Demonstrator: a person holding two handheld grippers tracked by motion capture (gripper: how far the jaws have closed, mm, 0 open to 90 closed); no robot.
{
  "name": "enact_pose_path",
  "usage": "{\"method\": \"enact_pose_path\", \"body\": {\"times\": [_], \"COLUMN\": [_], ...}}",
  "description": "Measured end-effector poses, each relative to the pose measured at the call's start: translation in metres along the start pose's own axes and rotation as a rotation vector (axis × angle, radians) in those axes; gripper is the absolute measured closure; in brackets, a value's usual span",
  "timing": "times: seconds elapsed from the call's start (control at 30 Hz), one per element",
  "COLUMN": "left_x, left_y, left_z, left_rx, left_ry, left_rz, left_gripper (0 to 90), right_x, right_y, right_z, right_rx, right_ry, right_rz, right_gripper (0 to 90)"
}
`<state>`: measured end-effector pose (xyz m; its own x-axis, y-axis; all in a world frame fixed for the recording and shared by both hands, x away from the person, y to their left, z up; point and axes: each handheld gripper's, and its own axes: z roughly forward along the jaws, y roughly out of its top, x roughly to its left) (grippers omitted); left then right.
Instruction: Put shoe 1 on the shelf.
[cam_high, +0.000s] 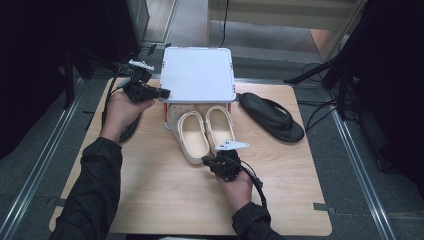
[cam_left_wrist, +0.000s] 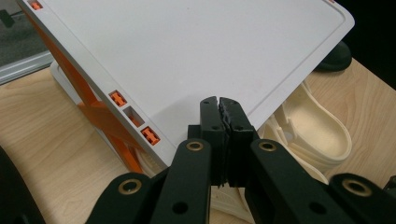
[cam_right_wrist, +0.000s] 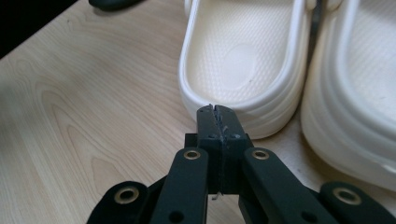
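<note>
**Inspector:** State of the tongs?

**Assistant:** Right gripper (cam_right_wrist: 218, 108) has its jaws pressed together, nothing between them, tips at the heel rim of the left cream clog (cam_right_wrist: 243, 60). Left gripper (cam_left_wrist: 219, 100) is also closed and empty, at the white shelf's (cam_high: 198, 75) nine o'clock edge.

**Inspector:** Surroundings, obstructions?

**Assistant:** The cream clogs' (cam_high: 205, 131) toes sit under the shelf, between its orange legs (cam_left_wrist: 100, 112), at table (cam_high: 150, 195) centre. A black sandal (cam_high: 272, 117) lies at two o'clock, well apart from them.
</note>
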<state>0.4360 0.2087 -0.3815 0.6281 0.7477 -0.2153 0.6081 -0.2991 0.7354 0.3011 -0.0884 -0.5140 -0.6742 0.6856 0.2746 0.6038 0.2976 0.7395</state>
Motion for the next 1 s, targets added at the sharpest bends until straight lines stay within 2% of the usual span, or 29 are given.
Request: {"method": "enact_pose_path", "body": {"times": [0.23,0.33,0.57,0.83,1.0], "left_x": [-0.002,-0.001,-0.001,-0.002,-0.001], "left_y": [0.000,0.000,-0.001,-0.001,-0.001], "left_z": [0.000,0.000,0.000,0.000,0.000], "left_rx": [0.000,0.000,-0.004,-0.010,-0.011], "left_ry": [0.006,0.007,0.005,0.010,0.006], "left_rz": [0.005,0.005,0.002,0.004,0.003], "left_gripper": [89.5,89.5,89.5,89.8,89.8], "right_x": [-0.001,-0.002,0.002,0.006,0.007], "right_y": [-0.007,-0.006,-0.002,0.009,0.019], "right_z": [0.012,0.015,0.019,0.020,0.023], "right_rx": [0.028,0.020,0.017,0.012,-0.003], "right_ry": [0.004,0.018,-0.001,-0.016,-0.015], "right_rz": [0.001,0.014,0.000,-0.021,-0.017], "right_gripper": [90.0,90.0,90.0,90.0,90.0]}}
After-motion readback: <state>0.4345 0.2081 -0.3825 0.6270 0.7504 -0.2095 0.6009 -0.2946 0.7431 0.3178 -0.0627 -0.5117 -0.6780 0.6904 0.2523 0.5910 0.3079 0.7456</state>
